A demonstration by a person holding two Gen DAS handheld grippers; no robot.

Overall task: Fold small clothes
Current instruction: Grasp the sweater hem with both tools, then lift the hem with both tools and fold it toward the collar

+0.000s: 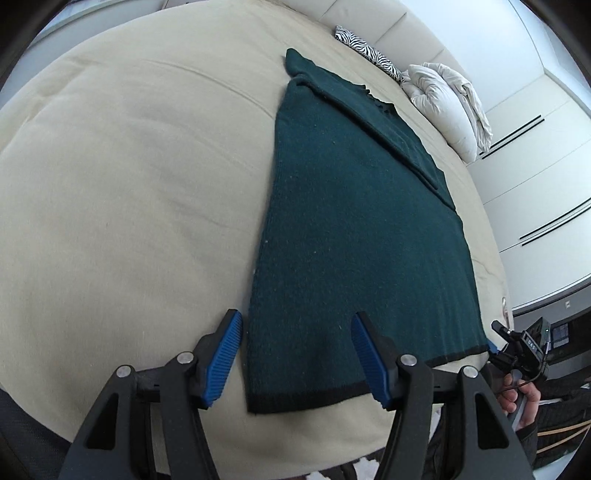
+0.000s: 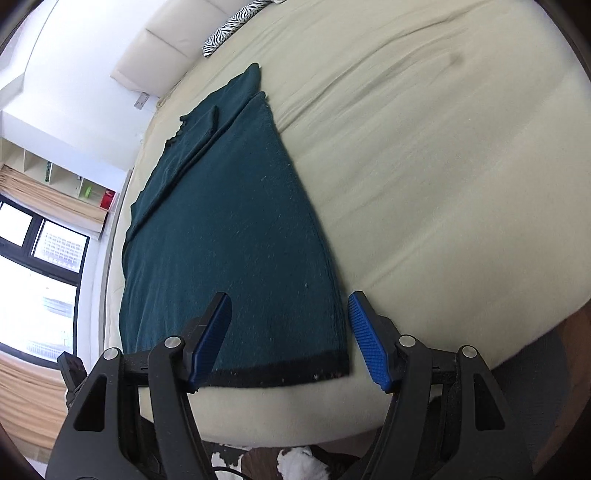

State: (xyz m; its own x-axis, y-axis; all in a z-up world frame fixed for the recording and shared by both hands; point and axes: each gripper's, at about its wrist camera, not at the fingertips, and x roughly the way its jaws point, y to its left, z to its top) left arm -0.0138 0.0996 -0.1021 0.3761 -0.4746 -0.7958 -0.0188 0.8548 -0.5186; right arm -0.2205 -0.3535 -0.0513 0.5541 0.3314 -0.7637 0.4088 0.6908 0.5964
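Jaws released on both grippers, nothing between the pads. Left gripper (image 1: 295, 360) hangs over the near left corner of the sweater (image 1: 354, 236); right gripper (image 2: 288, 339) over the near right corner.

Sweater lies flat on the bed (image 1: 129, 184), folded into a long narrow strip. Long axis runs from the near bed edge toward the headboard (image 1: 369, 22). Dark hem (image 2: 280, 373) nearest the grippers, narrow end pointing at the zebra pillow (image 1: 369, 51). A folded-in sleeve lies along one long edge.

Both grippers pitch steeply down, side by side. In the left view, a hand (image 1: 521, 398) grips the right tool's handle at the frame edge.

Far end is bunched, probably the neck; fisheye makes it hard to tell. White duvet (image 1: 447, 107) sits beside the pillow.
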